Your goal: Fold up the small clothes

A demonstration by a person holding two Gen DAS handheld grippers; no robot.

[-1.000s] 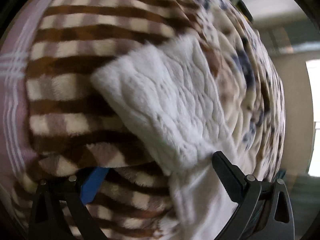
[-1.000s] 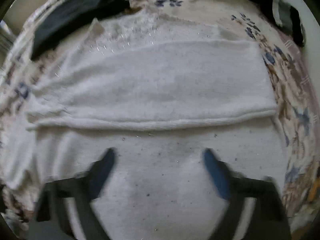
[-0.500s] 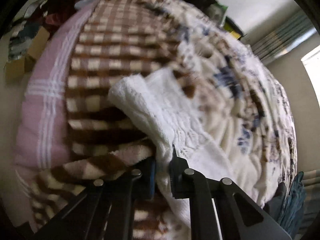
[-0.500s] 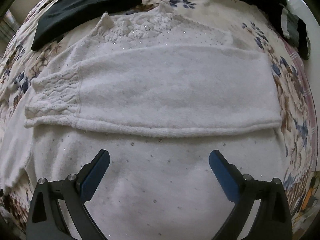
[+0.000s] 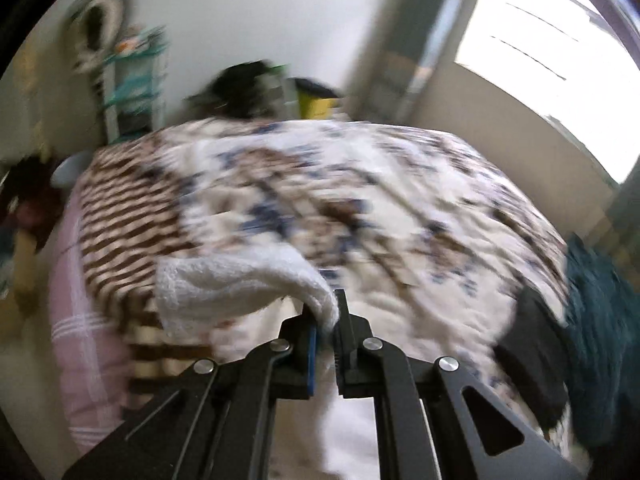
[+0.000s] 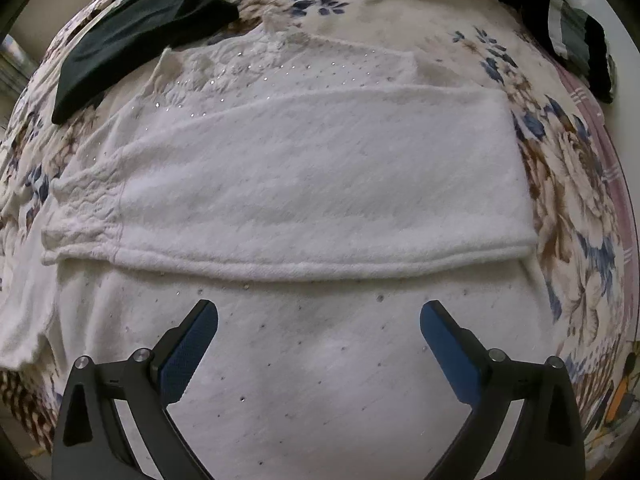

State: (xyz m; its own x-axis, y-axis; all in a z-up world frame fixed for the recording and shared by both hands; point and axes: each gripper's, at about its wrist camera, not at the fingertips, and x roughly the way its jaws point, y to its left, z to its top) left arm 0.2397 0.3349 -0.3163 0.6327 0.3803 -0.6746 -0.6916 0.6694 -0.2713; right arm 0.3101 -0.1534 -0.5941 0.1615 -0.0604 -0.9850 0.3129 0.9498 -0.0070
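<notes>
Left claw (image 5: 326, 334) pinches the sleeve (image 5: 236, 288), trailing left; right claw (image 6: 318, 320) hangs spread over the sweater (image 6: 320, 184), lying crosswise.

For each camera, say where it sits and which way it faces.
Left wrist: on the left gripper, raised, looking across the bed toward wall and window; its shut fingers pinch the white sweater's sleeve.
Right wrist: on the right gripper, looking straight down at the sweater; its open fingers show, holding nothing.
Shared: sweater, floral bedspread, black garment.
</notes>
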